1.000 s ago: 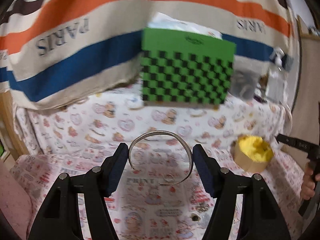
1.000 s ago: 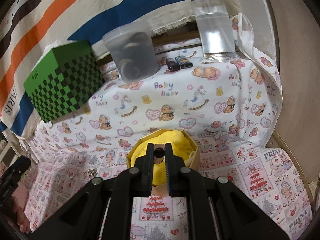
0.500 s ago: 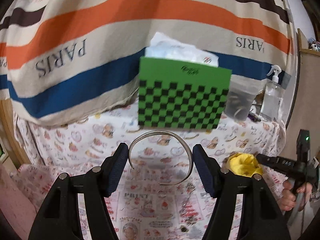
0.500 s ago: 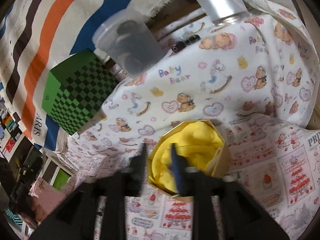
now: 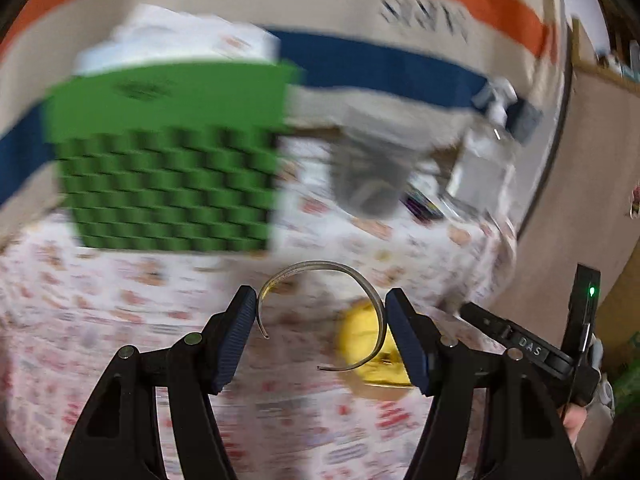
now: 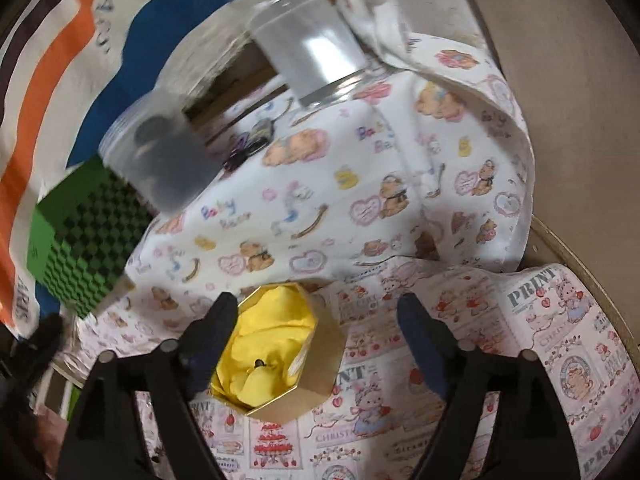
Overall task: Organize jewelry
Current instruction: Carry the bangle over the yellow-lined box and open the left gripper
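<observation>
Silver metal, bent into an open cuff bracelet (image 5: 352, 300), is being held crosswise between the jaws of the left gripper (image 5: 320, 320), its sides being pressed by both pads above the printed cloth (image 5: 120, 320). Nothing is being gripped by the right gripper (image 6: 316, 320), whose jaws are being opened wide over the hexagonal gold box (image 6: 320, 360) lined with yellow fabric (image 6: 276, 332). One small dark piece (image 6: 260, 362) is lying in the lining. Behind, a green checkered box (image 6: 84, 252) is being shown beside a clear tub (image 6: 168, 156).
</observation>
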`<state>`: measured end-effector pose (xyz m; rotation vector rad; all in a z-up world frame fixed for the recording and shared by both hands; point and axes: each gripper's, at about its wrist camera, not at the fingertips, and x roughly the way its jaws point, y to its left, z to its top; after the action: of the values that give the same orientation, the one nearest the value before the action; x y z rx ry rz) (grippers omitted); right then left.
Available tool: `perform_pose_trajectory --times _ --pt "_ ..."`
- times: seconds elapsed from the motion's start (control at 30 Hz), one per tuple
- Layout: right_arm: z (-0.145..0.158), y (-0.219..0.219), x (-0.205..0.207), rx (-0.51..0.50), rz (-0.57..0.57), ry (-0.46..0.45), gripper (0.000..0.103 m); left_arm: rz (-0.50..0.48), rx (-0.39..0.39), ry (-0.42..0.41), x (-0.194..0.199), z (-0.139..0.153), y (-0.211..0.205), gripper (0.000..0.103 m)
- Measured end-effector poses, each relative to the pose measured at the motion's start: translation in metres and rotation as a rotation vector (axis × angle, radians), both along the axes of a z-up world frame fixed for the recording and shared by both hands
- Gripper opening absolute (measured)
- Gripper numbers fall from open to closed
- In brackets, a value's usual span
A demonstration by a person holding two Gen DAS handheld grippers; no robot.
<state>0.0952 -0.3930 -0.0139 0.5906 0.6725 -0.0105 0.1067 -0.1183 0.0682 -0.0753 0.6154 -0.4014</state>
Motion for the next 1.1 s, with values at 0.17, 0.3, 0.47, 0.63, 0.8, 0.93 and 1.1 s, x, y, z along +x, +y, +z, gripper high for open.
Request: perform_pose_trajectory --times 0.17,0.3,0.47,0.63,0.8,0.93,1.1 --pt "-0.012 -0.019 0.003 -0.036 -0.106 0.072 0.086 -0.097 0.055 0.071 0.018 -0.015 -0.057 0.065" --pt "-0.019 -0.043 0.003 0.071 -0.148 0.092 0.086 -0.144 0.125 0.117 0.03 -0.036 -0.095 0.065" --pt "-0.015 -0.062 -0.002 0.053 -0.237 0.069 0.087 -0.144 0.181 0.196 0.046 -0.062 -0.109 0.065" --pt "-0.014 -0.072 -0.005 0.089 -0.243 0.07 0.087 -0.153 0.153 0.246 0.053 -0.072 -0.102 0.068" --pt "-0.006 -0.063 -0.005 0.036 -0.251 0.064 0.087 -0.128 0.164 0.167 0.043 -0.055 -0.087 0.078" --pt "0.004 -0.059 -0.009 0.039 -0.232 0.037 0.088 -0.077 0.177 0.073 0.028 -0.029 -0.067 0.084" --pt "0.018 -0.042 -0.012 -0.017 -0.19 -0.002 0.091 0.015 0.203 -0.068 0.001 0.0 -0.03 0.095"
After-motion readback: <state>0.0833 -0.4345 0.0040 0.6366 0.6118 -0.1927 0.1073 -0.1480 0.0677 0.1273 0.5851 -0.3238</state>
